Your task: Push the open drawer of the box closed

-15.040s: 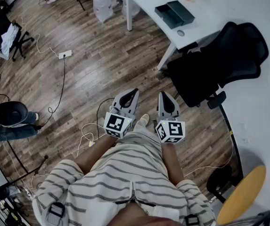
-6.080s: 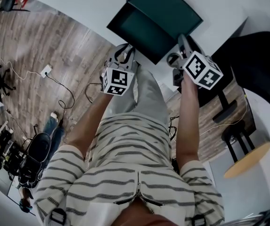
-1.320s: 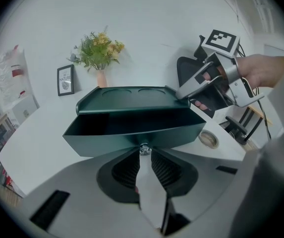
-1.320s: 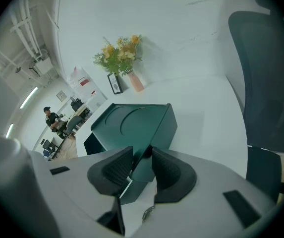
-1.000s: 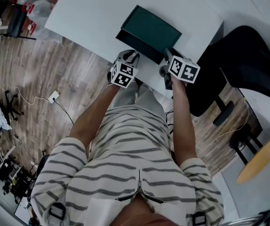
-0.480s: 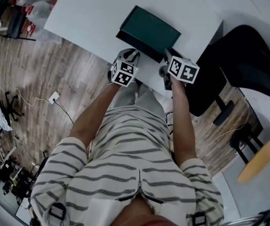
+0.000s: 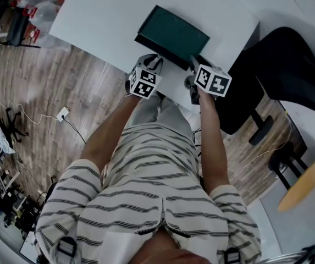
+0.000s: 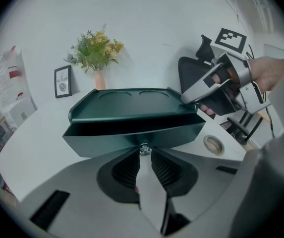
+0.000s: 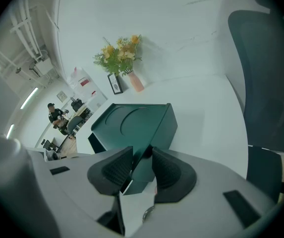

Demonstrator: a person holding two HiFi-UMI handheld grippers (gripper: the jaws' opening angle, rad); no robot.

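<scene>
Tabletop left of box: bare, wide passage. Behind box: flower vase and picture frame by the wall, with an open strip between them and box. Box's right front corner is taken by right gripper, jaws apart. Black chair crowds that side, just off the tabletop edge. Round grommet in the tabletop front-right. Drawer front blocks straight ahead of left gripper, knob at its jaw tips

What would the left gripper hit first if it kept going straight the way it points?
The small metal knob on the front of the green drawer. It sits right at the left gripper's open jaw tips, seemingly almost touching.
</scene>
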